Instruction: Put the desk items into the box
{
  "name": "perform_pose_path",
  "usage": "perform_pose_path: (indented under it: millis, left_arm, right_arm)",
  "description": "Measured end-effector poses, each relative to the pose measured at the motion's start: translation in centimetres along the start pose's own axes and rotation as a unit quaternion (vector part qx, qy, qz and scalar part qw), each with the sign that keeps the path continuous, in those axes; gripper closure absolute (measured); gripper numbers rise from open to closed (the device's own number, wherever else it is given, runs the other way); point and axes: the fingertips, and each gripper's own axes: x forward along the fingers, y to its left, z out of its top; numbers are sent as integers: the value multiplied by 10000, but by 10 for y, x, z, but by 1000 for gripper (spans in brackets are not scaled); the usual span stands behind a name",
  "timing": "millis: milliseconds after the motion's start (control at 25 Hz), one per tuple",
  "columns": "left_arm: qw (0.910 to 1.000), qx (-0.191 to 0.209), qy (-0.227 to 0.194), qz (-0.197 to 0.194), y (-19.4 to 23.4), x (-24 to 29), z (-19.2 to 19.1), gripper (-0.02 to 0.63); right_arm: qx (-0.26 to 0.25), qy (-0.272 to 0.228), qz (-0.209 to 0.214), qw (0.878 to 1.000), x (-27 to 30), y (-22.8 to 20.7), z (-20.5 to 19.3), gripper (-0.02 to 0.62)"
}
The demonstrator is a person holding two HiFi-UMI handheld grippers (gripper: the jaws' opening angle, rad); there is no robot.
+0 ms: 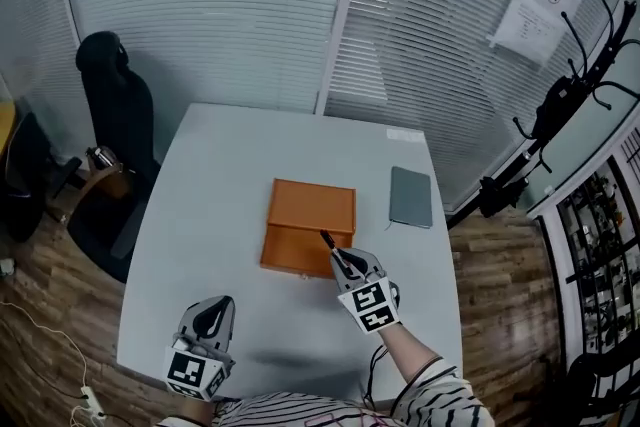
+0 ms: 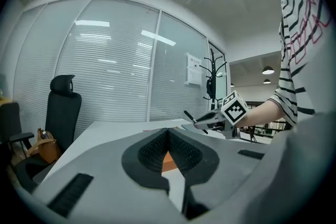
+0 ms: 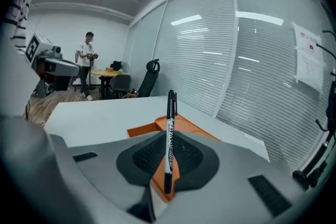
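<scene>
Over the near edge of the single orange box [image 1: 308,215], the right gripper [image 1: 341,262] reaches forward clamping one black pen [image 3: 169,136], the left gripper [image 1: 212,314] low, closed and empty, one grey notebook [image 1: 411,196] nearby.

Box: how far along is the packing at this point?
Nothing shows inside the box yet, so no item looks packed. In hand: the right tool grips a pen, held over the box's near side. Left to do: drop the pen in, then fetch the grey notebook lying right of the box. The left tool is shut and empty.
</scene>
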Motion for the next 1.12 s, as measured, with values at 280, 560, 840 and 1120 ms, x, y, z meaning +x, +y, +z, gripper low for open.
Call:
perform_pose_path:
  millis: [280, 560, 840, 1120]
  left_arm:
    - [9996, -33, 179, 201, 10, -8, -15, 584]
    - [9995, -100, 227, 196, 15, -6, -24, 584]
    - [9993, -197, 285, 136, 12, 4, -33, 584]
    - [9991, -251, 339, 0, 9, 19, -37, 584]
  right_arm:
    - [-548, 479, 228, 9971, 49, 1, -14, 538]
    - [-1188, 1179, 564, 9843, 82, 7, -48, 538]
    - [-1844, 1732, 854, 9637, 103, 9, -77, 538]
    - [-1982, 2110, 1075, 9511, 120, 6, -94, 538]
